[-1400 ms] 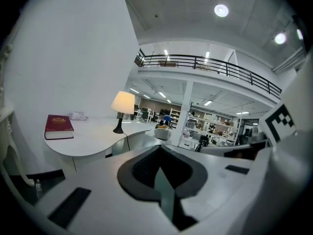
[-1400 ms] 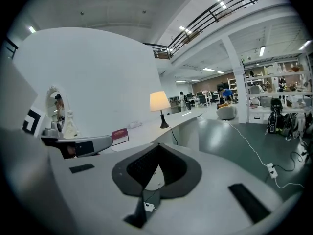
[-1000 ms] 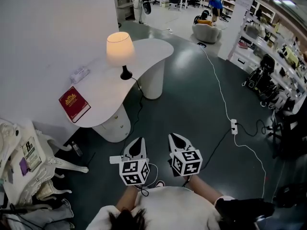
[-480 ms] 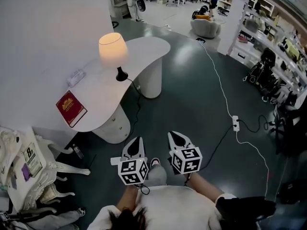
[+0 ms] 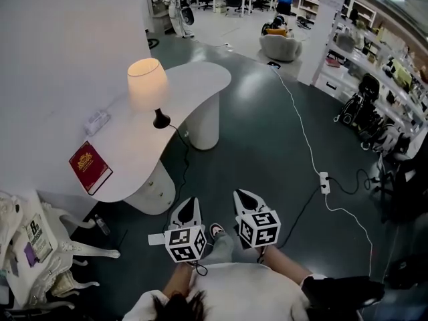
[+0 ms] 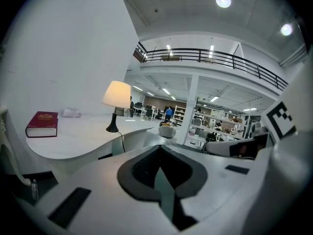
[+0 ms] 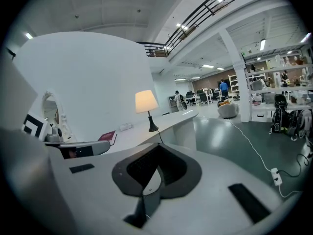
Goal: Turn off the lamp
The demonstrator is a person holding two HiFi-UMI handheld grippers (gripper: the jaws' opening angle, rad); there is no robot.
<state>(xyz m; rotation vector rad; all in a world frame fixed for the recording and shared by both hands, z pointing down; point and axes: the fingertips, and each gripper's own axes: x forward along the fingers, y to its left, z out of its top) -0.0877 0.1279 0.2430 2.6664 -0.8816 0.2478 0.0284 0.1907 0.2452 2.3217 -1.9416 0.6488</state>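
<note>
The white counter [image 5: 197,85] holds the lit lamp [image 5: 148,85] far-left; the left hand-held gripper [image 5: 190,202], closed and empty like the right hand-held gripper [image 5: 239,195], lies nearer.

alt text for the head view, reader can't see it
A lit lamp stands on a curved white table by a white wall, with a red book lying further along it. Below, a person holds the left gripper and right gripper, both shut and empty, over dark floor short of the table.

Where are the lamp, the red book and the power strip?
lamp [image 5: 147,83]: head view, on its lit shade.
red book [image 5: 90,168]: head view, on its cover.
power strip [image 5: 324,182]: head view, on its white body.
</note>
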